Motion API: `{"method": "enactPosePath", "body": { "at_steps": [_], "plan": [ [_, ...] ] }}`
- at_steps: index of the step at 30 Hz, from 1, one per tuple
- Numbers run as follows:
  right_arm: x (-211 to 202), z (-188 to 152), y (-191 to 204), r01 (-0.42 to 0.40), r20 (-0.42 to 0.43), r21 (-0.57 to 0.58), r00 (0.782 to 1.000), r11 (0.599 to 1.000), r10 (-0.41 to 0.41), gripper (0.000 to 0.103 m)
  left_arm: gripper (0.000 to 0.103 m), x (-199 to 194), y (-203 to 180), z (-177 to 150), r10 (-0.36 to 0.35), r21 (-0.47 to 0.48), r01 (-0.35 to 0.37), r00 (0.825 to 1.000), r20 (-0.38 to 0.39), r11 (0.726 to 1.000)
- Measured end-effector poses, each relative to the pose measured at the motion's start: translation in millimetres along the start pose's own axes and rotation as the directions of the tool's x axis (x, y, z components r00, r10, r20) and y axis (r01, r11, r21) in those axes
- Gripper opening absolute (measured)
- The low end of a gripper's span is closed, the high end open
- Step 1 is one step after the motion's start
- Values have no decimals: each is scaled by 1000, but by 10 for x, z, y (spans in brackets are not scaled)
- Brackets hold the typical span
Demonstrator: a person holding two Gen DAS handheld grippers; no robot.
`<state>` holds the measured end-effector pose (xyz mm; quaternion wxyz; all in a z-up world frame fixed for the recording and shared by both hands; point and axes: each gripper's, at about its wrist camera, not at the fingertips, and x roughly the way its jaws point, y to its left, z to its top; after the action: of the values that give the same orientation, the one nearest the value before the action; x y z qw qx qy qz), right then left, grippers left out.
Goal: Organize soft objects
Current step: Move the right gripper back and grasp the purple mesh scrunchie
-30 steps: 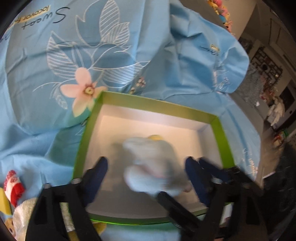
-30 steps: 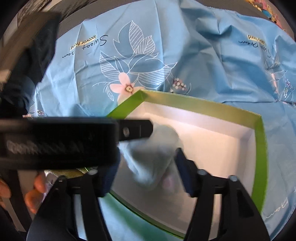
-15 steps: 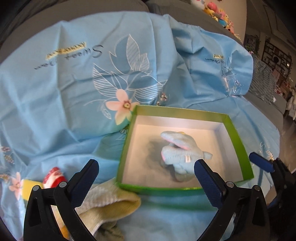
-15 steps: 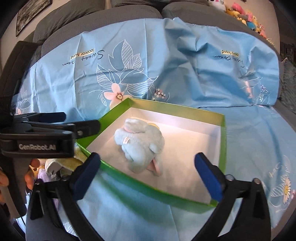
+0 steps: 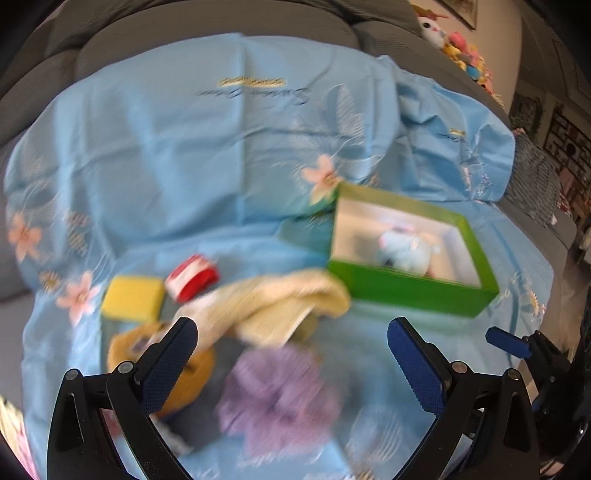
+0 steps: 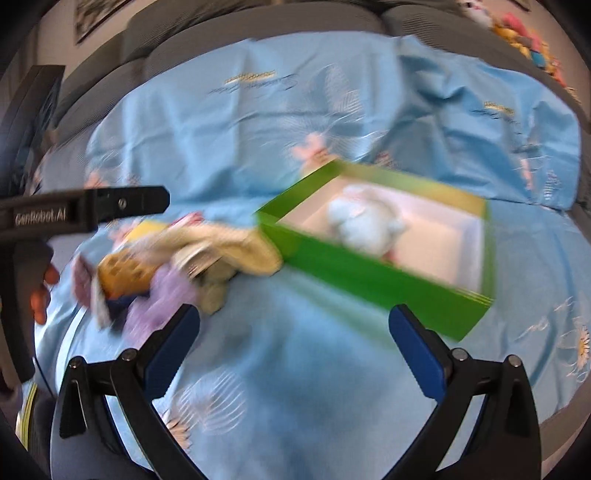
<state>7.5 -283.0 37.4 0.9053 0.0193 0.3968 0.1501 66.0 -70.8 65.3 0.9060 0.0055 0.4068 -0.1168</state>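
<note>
Cream cloth [image 5: 280, 306] and purple plush [image 5: 280, 398] crowd beside the green box [image 5: 406, 288]; both grippers' fingers [image 5: 170, 354] spread, empty.

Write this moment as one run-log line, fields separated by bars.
left hand-held gripper: open, empty | right hand-held gripper: open, empty | blue plush: in green box | pile: outside

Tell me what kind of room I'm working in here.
Most likely a home living room. A grey sofa sits under the blue floral sheet, plush toys line its backrest, and framed pictures hang on the wall.
</note>
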Motion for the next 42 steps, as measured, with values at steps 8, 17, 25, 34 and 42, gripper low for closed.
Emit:
{"method": "enactPosePath", "body": {
  "at_steps": [8,17,25,34,42],
  "plan": [
    [232,-340,466,-124,-95,-47,988,991,119,102,102,120,525,-808,-34,-176,13,993,-117,984],
    [578,-480,809,-167,-144,-98,978,981,152,102,102,456,673,-1060,-128,-293,81,982,-142,952],
    [848,-307,931,-175,-150,-133,976,975,155,101,102,645,689,-936,-184,-290,146,977,-111,946],
    [1083,-261,1010,-200,-200,-166,966,966,166,55,48,797,698,-948,-251,-298,204,960,-125,932],
    [1026,-263,1081,-218,-188,-188,965,958,183,12,20,686,627,-935,-276,-279,242,957,-92,929]
  ]
}}
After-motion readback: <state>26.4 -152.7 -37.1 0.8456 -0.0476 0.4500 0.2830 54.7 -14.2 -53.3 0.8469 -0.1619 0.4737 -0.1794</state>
